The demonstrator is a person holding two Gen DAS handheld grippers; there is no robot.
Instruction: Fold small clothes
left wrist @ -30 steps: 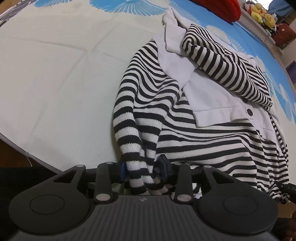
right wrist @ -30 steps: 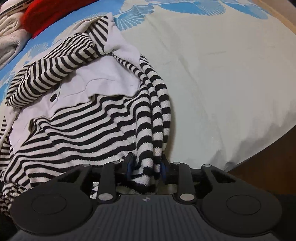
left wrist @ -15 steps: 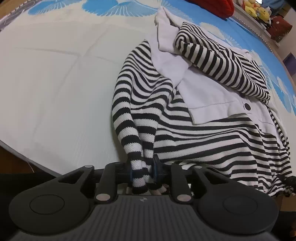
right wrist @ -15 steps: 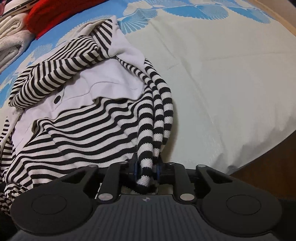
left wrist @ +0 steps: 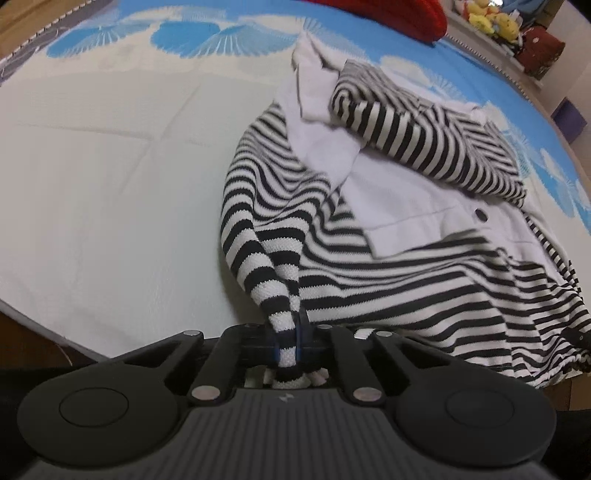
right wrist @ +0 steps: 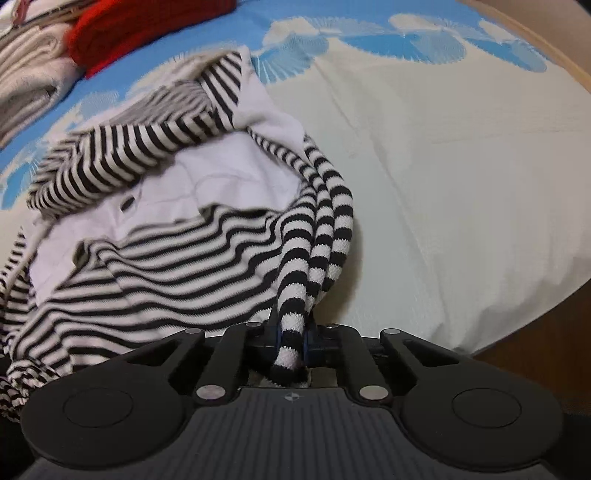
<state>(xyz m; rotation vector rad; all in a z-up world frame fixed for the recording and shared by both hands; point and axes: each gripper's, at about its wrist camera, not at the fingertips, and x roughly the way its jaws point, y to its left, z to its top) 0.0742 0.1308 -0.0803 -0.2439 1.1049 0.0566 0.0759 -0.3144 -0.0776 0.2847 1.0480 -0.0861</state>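
Note:
A black-and-white striped garment (left wrist: 388,266) with white front panels and a dark button lies on the bed, its sleeves folded across the chest. It also shows in the right wrist view (right wrist: 177,258). My left gripper (left wrist: 287,338) is shut on the garment's near left hem corner, which is bunched between the jaws. My right gripper (right wrist: 292,334) is shut on the near right hem corner, bunched the same way. Both corners are lifted slightly off the bed.
The bed cover (left wrist: 110,184) is pale with blue fan prints at the far end. A red cushion (right wrist: 147,29) and folded pale towels (right wrist: 29,77) lie at the far side. Plush toys (left wrist: 487,18) sit on a shelf. The bed edge (right wrist: 517,314) drops to a brown floor.
Both grippers have closed from open onto the hem corners and pulled the fabric up and taut. The garment's lower edge has lifted and stretched.

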